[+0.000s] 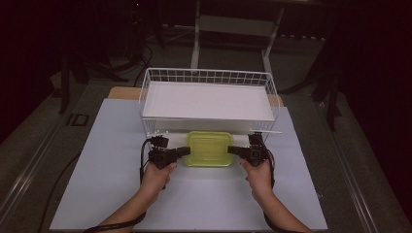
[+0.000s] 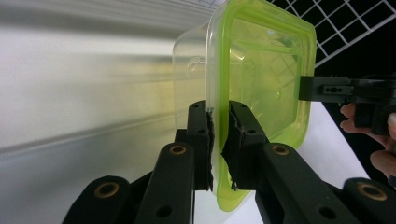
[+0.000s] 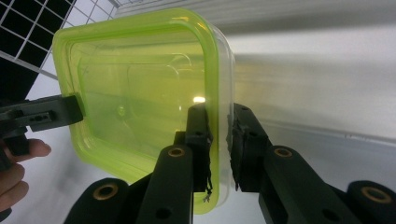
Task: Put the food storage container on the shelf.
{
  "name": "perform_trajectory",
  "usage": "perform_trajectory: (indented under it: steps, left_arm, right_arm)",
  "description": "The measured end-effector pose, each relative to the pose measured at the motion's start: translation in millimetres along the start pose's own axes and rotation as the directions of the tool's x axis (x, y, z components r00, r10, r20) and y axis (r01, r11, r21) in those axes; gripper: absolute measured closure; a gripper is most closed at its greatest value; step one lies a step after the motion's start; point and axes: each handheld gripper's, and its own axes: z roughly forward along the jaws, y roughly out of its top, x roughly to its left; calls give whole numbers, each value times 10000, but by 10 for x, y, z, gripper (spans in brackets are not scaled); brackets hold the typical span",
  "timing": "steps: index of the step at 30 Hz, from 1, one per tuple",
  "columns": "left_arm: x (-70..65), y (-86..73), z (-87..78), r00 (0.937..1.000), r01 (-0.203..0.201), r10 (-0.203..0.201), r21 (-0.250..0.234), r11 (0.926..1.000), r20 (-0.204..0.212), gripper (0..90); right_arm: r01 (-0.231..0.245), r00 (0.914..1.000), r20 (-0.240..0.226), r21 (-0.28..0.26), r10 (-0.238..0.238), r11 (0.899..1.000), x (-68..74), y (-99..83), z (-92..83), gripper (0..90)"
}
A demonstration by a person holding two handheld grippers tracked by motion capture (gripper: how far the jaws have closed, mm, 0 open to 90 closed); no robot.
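1. Your left fingers (image 2: 201, 140) and right fingers (image 3: 198, 140) are each clamped on the lid rim of the clear plastic container with lime-green lid (image 1: 210, 148).
2. It looks light, slick and flexy; grip opposite rims.
3. It sits on the white bench (image 1: 111, 194), just before the white wire basket (image 1: 145, 92).

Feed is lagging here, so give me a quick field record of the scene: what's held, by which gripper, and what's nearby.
held item: clear container with green lid
left gripper: shut on the lid's left rim
right gripper: shut on the lid's right rim
nearby: white wire basket just behind the container
surface: white table
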Motion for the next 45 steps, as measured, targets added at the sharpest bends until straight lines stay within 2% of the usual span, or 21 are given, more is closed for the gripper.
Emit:
perform_trajectory:
  steps: [2, 11, 14, 15, 17, 21, 26, 30, 33, 35, 38, 40, 43, 45]
  left_arm:
    - [19, -2, 31, 9999, 19, -19, -4, 10000, -108, 807]
    - [69, 66, 157, 9987, -123, 121, -20, 9999, -501, 804]
    - [103, 90, 189, 9991, -21, 14, -153, 9999, -426, 802]
    - [115, 94, 197, 9994, 75, -83, -214, 9997, -338, 801]
    - [128, 104, 206, 9994, 12, -21, -262, 9997, -350, 795]
    - [155, 107, 231, 9996, 85, -99, -518, 9986, -261, 781]
    - [178, 84, 268, 9996, -142, 117, -960, 9953, -269, 737]
    - [199, 55, 300, 9994, 17, -64, -1343, 9909, -347, 627]
    - [207, 54, 317, 9990, 11, -79, -1513, 9885, -445, 603]
    - [204, 66, 316, 9979, -178, 70, -1672, 9858, -650, 596]
    - [216, 89, 300, 9988, -36, -53, -1783, 9840, -496, 583]
    - [216, 88, 276, 9987, -102, 7, -1827, 9831, -518, 583]
    - [223, 65, 229, 9990, -78, -4, -1828, 9831, -446, 582]
    - [226, 47, 194, 9991, -119, 44, -1797, 9836, -422, 582]
  right_arm:
    - [69, 9999, 85, -55, -69, 10000, -3, 5, 24, 790]
    - [-158, 9992, 353, -79, 161, 9998, -65, 45, 145, 788]
    - [-341, 9988, 340, -149, 346, 9993, -84, 68, 165, 788]
    - [-301, 9989, 355, -222, 308, 9993, -83, 76, 168, 789]
    - [-190, 9988, 436, -413, 208, 9990, -88, 88, 180, 789]
    - [-263, 9990, 330, -775, 290, 9966, -108, 88, 201, 779]
    - [137, 9982, 594, -1263, -62, 9919, -86, 57, 226, 757]
    - [407, 9961, 835, -1497, -284, 9879, -68, 35, 236, 743]
    - [633, 9940, 985, -1612, -478, 9849, -69, 43, 255, 729]
    - [794, 9918, 1124, -1705, -607, 9822, -81, 51, 271, 724]
    - [853, 9901, 1250, -1737, -640, 9811, -71, 67, 277, 712]
    - [1042, 9891, 1214, -1806, -829, 9780, -69, 80, 271, 689]
    - [916, 9906, 1174, -1825, -708, 9789, -45, 76, 227, 677]
    - [1100, 9889, 1187, -1836, -890, 9768, -41, 61, 197, 671]
